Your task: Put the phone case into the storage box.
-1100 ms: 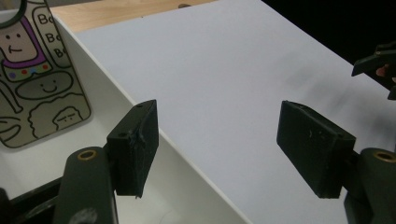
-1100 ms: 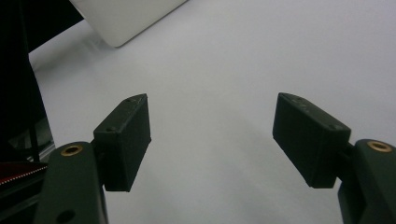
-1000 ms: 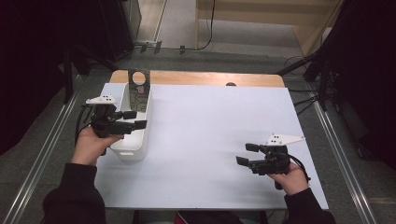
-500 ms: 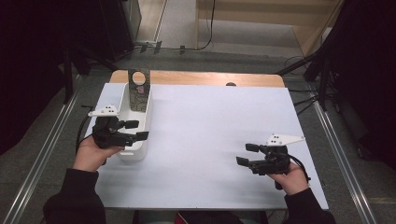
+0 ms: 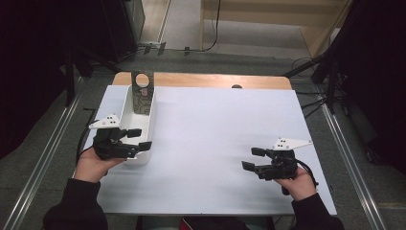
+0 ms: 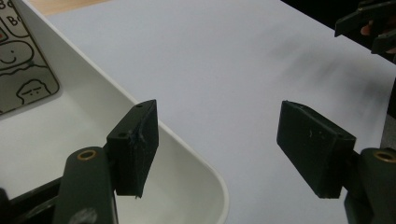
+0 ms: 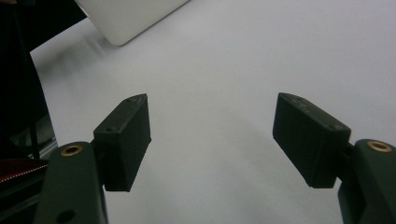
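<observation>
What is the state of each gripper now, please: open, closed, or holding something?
Left gripper: open, holding nothing; its jaws straddle the near rim of the white bin without touching it.
Right gripper: open, holding nothing, above the white table cover.

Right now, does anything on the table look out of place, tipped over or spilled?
Nothing spilled or damaged. The only oddity: a patterned card stands leaning at the far end of the white bin rather than lying flat. The left tongs straddle the bin's near rim, open.
</observation>
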`<state>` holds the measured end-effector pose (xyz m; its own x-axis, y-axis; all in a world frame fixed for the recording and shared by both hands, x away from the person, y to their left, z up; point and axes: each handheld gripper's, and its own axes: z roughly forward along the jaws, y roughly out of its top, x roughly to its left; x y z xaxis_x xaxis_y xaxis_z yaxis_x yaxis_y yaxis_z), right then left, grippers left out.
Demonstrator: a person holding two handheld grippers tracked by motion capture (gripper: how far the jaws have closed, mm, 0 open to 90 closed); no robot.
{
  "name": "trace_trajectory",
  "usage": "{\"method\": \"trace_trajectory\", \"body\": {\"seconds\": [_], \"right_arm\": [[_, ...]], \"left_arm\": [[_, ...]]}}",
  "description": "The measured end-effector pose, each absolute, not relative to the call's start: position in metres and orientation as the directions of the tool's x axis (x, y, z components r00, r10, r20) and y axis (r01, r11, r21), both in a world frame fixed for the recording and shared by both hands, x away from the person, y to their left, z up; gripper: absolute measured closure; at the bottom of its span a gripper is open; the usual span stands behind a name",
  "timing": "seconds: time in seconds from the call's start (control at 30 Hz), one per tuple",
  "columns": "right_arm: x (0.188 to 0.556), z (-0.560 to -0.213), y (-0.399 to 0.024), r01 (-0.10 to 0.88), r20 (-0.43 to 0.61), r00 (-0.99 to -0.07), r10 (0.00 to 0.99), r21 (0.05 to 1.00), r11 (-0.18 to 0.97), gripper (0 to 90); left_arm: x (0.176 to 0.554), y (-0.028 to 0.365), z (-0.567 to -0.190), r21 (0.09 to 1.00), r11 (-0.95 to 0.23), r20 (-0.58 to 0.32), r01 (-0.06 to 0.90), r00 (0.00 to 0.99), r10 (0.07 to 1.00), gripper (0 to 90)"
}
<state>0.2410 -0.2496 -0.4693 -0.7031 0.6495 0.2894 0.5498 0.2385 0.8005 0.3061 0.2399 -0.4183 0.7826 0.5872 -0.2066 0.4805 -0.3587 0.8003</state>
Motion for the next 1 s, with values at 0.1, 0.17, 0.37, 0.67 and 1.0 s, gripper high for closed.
{"method": "trace_trajectory", "body": {"seconds": [0.1,0.17,0.37,0.67,1.0], "right_arm": [[0.241,-0.469,-0.250,0.549,0.289,-0.703,0.650,0.801,0.238,26.7],[0.241,-0.469,-0.250,0.550,0.289,-0.703,0.650,0.800,0.239,26.7],[0.241,-0.469,-0.249,0.550,0.290,-0.703,0.649,0.800,0.239,26.7],[0.241,-0.469,-0.249,0.551,0.290,-0.704,0.648,0.799,0.242,26.7],[0.240,-0.470,-0.250,0.552,0.290,-0.705,0.647,0.797,0.245,26.7]], "left_arm": [[0.303,0.240,-0.419,0.800,-0.363,-0.199,0.478,0.782,0.590,29.1],[0.301,0.241,-0.420,0.800,-0.367,-0.192,0.474,0.783,0.592,29.2],[0.296,0.246,-0.420,0.806,-0.359,-0.187,0.471,0.778,0.599,29.2],[0.289,0.251,-0.422,0.814,-0.359,-0.174,0.457,0.781,0.600,29.2],[0.280,0.254,-0.427,0.811,-0.360,-0.173,0.461,0.777,0.605,29.1]]}}
